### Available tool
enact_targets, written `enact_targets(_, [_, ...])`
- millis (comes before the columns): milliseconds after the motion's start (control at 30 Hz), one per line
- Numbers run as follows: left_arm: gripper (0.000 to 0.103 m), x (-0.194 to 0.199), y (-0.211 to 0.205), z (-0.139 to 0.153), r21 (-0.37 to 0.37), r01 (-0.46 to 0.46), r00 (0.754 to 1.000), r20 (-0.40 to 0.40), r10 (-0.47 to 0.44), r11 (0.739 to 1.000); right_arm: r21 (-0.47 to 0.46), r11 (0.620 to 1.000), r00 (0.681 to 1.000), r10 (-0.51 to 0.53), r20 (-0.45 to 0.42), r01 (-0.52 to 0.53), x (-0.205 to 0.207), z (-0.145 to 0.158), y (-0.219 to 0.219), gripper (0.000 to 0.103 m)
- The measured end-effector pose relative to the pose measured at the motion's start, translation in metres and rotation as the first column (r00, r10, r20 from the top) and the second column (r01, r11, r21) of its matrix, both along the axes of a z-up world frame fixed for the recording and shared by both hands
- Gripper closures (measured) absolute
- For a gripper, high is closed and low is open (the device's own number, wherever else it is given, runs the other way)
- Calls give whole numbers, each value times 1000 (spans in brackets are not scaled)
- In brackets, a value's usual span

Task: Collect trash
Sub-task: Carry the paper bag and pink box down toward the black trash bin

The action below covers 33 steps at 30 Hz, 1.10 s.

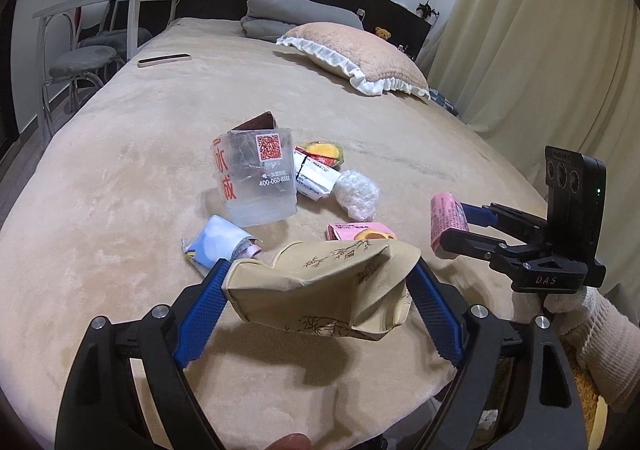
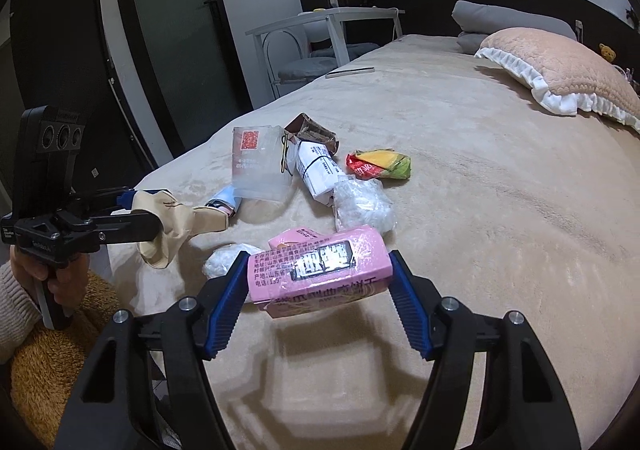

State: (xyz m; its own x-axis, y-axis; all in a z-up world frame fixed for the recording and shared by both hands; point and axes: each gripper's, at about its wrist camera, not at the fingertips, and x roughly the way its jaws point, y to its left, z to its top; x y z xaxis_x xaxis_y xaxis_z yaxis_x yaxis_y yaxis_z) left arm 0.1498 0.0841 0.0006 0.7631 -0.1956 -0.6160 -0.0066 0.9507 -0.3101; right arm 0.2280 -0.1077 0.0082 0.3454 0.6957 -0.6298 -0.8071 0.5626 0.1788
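Observation:
My left gripper [image 1: 320, 286] is shut on a crumpled beige tissue pack [image 1: 320, 290] with a bamboo print, held just above the bed; it also shows in the right wrist view [image 2: 168, 221]. My right gripper [image 2: 318, 274] is shut on a pink snack wrapper [image 2: 320, 270], seen from the left wrist view too [image 1: 448, 226]. Other trash lies on the bed: a clear plastic cup [image 1: 258, 177], a white packet [image 1: 314, 173], a red-yellow wrapper [image 2: 380, 163], a crumpled clear plastic ball [image 1: 358, 193], a blue wrapper [image 1: 218, 246], a second pink wrapper [image 1: 360, 232].
The beige bed [image 1: 140, 169] carries a frilled pink pillow [image 1: 360, 53], a folded grey blanket [image 1: 292, 13] and a slim remote [image 1: 164, 59]. A white side table and chair [image 1: 92, 33] stand at the left. A curtain [image 1: 540, 29] hangs at the right.

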Motion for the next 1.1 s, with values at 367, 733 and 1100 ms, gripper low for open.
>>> enact_targets(367, [17, -30, -11, 11, 24, -24, 997, 78, 22, 999, -3, 998, 998, -57, 32, 57, -42, 1, -16, 35])
enact_targets(733, [17, -72, -38, 2, 7, -29, 995, 94, 29, 1000, 25, 994, 993, -112, 29, 111, -90, -1, -38, 35])
enact_targets(1100, [17, -114, -59, -2, -21, -28, 993, 114, 30, 999, 45, 988, 988, -149, 24, 148, -134, -3, -58, 35])
